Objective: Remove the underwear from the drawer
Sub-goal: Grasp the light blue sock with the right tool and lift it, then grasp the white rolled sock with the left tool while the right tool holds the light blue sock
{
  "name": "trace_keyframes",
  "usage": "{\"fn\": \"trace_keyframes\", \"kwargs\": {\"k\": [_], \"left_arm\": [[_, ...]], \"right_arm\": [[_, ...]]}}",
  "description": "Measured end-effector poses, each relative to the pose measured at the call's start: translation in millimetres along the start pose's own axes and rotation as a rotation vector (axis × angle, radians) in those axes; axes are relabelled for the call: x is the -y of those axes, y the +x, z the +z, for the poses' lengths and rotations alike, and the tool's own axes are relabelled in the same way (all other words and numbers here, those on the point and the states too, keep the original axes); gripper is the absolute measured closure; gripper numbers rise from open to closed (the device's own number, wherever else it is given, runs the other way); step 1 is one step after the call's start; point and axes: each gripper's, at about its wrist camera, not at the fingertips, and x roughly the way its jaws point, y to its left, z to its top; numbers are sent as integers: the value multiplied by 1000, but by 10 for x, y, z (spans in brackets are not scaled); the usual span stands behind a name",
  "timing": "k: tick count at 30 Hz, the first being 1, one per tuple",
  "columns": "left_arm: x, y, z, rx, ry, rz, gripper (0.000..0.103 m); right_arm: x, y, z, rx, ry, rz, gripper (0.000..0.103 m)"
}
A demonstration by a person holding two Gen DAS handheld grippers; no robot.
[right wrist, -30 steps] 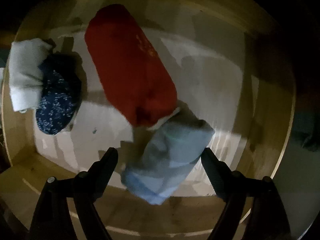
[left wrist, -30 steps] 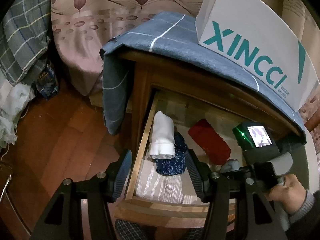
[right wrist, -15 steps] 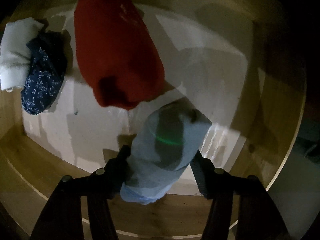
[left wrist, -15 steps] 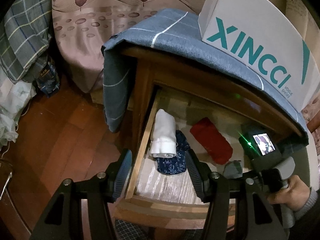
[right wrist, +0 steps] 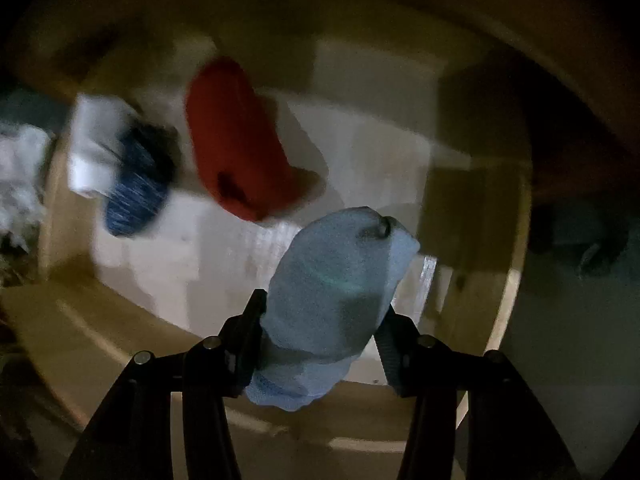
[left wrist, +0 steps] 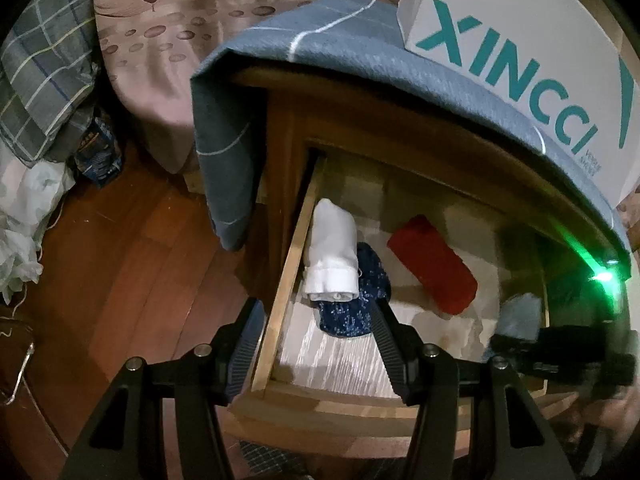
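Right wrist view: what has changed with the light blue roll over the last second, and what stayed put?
The right tool went from open around the light blue roll to gripping it, its jaws still closing, and has begun lifting it off the drawer floor. The red roll, white roll and dark blue roll lie where they were. The left tool hangs open above the drawer's left side, as before.

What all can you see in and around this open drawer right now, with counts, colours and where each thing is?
Wooden drawer: one, open, under the nightstand top.
Light blue rolled underwear: one, between the right gripper's closing jaws.
Red rolled underwear: one, drawer middle.
White rolled underwear: one, by the drawer's left wall.
Navy speckled rolled underwear: one, beside the white roll.
Blue-grey cloth: one, draped over the nightstand.
White XINCCI box: one, on the cloth.
Left gripper: empty, above the drawer's front corner.
Right gripper: over the drawer.
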Motion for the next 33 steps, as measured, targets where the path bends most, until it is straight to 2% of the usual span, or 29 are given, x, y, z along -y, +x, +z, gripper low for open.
{"fn": "trace_keyframes", "kwargs": {"k": [3,7,10,12,14,19,22,33], "left_arm": [[22,26,-8,-12,10,14,46],[65,52,-6,-23,33,25,46],[86,49,-2,-25,47,27,46],[95,60,16,-34,54,16,46],[101,119,53,-58,47,1,46],[179,388,148,-124,47,-12,46],[236,538,221,-138,51,13,46],[248,902,315,-194,32,20,46]], "right_arm": [[48,-185,-122,69,0,51,56],[46,-337,-189,110,23,111,56],[-159,-237,-325,168,6,88,56],[-172,-359,-350,193,-5,70,56],[-217,-331,-316,191,-6,80,56],[-28,-290,-297,175,76,151,55],[51,-277,-301,182,121,191,55],[12,-215,-283,173,119,231,55]]}}
